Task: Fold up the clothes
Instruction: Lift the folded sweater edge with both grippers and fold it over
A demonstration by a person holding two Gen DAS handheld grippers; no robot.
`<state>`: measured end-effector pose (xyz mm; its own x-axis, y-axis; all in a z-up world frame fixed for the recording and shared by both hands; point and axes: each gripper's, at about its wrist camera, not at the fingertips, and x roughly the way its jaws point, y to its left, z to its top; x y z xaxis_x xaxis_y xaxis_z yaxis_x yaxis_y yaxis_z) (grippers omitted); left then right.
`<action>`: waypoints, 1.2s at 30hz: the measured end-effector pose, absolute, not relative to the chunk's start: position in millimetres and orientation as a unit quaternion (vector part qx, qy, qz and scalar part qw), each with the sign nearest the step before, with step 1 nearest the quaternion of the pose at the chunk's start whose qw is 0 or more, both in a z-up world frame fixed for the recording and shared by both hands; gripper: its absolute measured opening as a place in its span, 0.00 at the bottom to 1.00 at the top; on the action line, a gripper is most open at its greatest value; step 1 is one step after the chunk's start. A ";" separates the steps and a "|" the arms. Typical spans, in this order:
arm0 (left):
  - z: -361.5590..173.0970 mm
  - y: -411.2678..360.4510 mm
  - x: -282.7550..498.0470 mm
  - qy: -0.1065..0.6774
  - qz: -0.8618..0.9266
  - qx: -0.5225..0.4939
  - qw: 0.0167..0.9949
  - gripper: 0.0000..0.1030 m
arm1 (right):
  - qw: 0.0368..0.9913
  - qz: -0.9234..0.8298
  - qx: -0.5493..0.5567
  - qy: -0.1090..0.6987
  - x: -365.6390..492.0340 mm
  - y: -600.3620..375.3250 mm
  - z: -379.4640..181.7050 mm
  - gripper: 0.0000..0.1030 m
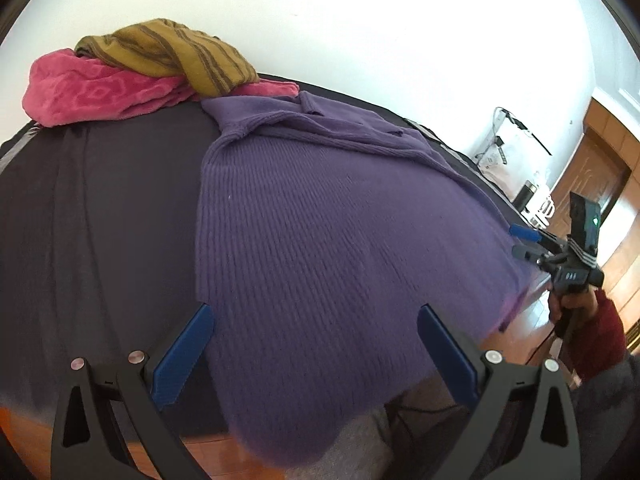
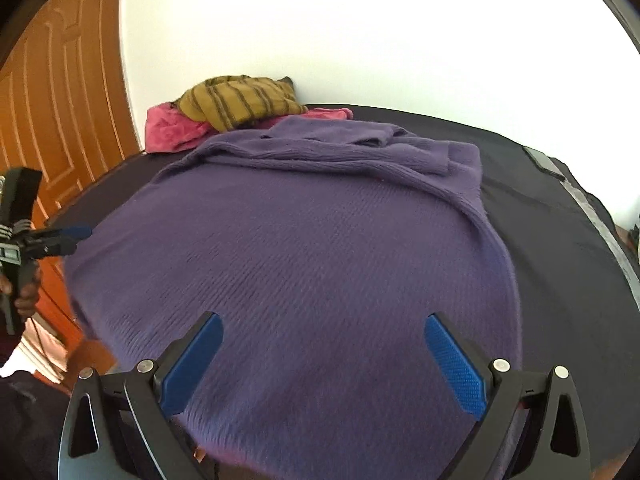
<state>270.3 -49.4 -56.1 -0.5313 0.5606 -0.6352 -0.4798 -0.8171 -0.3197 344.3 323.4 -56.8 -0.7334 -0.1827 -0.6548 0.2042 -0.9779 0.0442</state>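
Purple sweater [image 1: 320, 216]: a ribbed knit spread flat on the bed, its near hem hanging over the near edge; a sleeve is folded across the far part of the body, and the collar lies toward the far end.
Sweater position: in the left wrist view it covers the middle and right of the bed; in the right wrist view it covers the middle and left, with bare sheet on its right.
Left gripper [image 1: 316, 344]: blue pads spread wide apart, holding nothing, poised over the near left part of the sweater's hem.
Right gripper [image 2: 322, 354]: blue pads also wide apart, holding nothing, above the near part of the sweater.
Right gripper seen from the left: fingers [image 1: 524, 233] with a gap between them, just at the sweater's right edge, held by a hand [image 1: 560, 306] in a red sleeve [image 1: 600, 336].
Bed [image 1: 100, 208]: covered in a dark sheet with a grey strip along the edge.
Pink towel [image 1: 100, 92]: bunched at the far left corner of the bed, just beyond the sweater.
Mustard striped cloth [image 1: 172, 54]: crumpled on top of the pink towel.
Wall [image 1: 360, 20]: white, behind the bed.
Door [image 2: 52, 92]: brown wood panels, to the left in the right wrist view.
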 end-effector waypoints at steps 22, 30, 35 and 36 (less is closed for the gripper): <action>-96.5 -79.9 315.7 -0.080 0.856 -0.400 0.317 0.99 | 0.078 -0.898 0.431 -0.039 424.0 368.1 -96.3 0.99; -111.2 -72.6 299.2 -0.103 0.839 -0.404 0.349 0.99 | 0.102 -0.882 0.433 -0.155 406.9 404.2 -123.0 0.99; -121.7 -65.2 292.9 -0.123 0.824 -0.413 0.368 0.99 | 0.129 -0.874 0.419 -0.211 394.7 415.2 -132.6 0.96; -123.2 -63.5 291.9 -0.126 0.822 -0.414 0.370 0.99 | 0.134 -0.872 0.418 -0.214 392.7 415.0 -134.1 0.93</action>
<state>291.9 -63.5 -123.2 -0.3829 0.7123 -0.5883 -0.5040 -0.6947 -0.5131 392.7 415.0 -134.1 -0.6141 -0.4132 -0.6724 0.0547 -0.8722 0.4860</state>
